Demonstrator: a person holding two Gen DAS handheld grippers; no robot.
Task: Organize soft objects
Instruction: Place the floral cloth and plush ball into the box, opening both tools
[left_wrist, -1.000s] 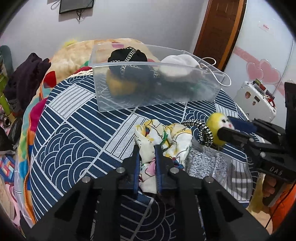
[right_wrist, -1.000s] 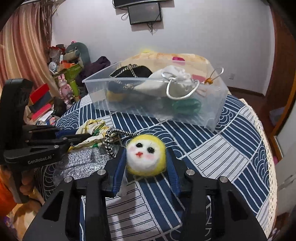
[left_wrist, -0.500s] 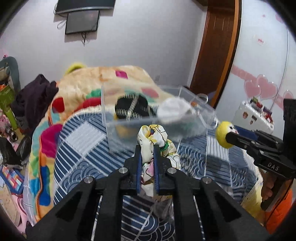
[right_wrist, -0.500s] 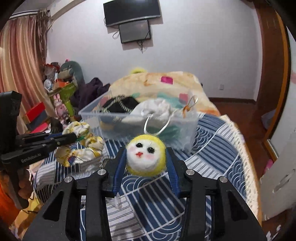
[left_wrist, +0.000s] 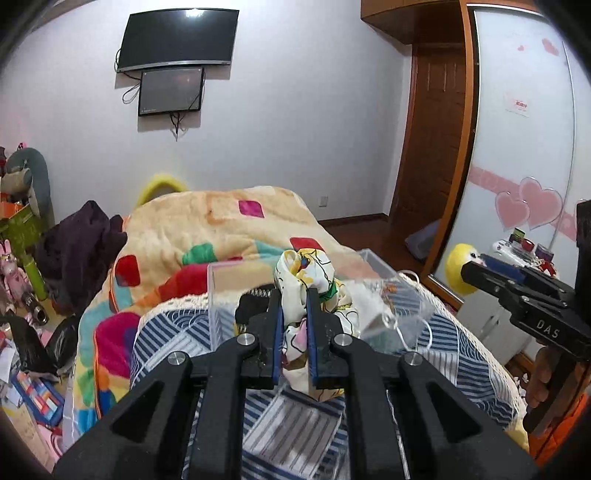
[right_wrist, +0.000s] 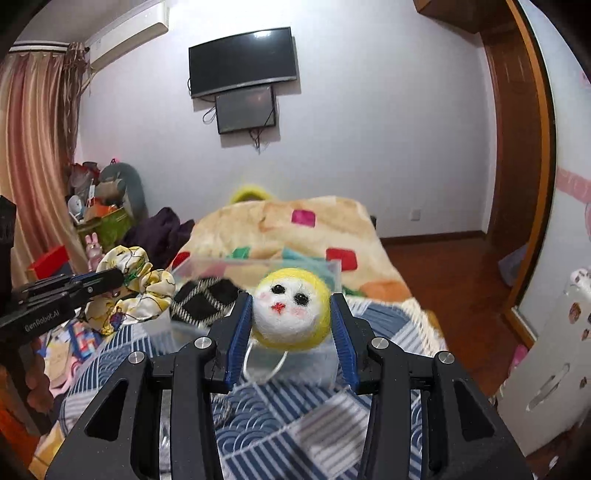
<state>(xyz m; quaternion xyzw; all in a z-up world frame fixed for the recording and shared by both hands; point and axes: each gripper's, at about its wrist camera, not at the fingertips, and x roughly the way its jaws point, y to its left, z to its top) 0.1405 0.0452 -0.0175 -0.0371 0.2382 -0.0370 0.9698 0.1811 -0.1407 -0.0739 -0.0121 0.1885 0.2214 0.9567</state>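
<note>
My left gripper (left_wrist: 294, 295) is shut on a white and yellow patterned scrunchie (left_wrist: 306, 273) and holds it up in front of the clear plastic bin (left_wrist: 221, 291). My right gripper (right_wrist: 291, 299) is shut on a yellow felt ball with a white face (right_wrist: 291, 314), held above the near side of the bin (right_wrist: 332, 267). The bin sits on the blue patterned bedspread (left_wrist: 166, 332) and holds a black item (right_wrist: 203, 299) and a white pouch (left_wrist: 369, 299). The right gripper with the ball (left_wrist: 458, 273) shows at the right of the left wrist view; the left gripper with the scrunchie (right_wrist: 129, 295) shows at the left of the right wrist view.
A colourful blanket (left_wrist: 221, 221) is heaped behind the bin. Dark clothes (left_wrist: 77, 243) and clutter lie at the left of the bed. A white cabinet (right_wrist: 554, 350) stands at the right. The wooden floor (right_wrist: 443, 266) lies beyond the bed.
Both grippers have risen from the bedspread with their objects and now hold them high, level with the bin's rim. The bin now sits lower in both views.
</note>
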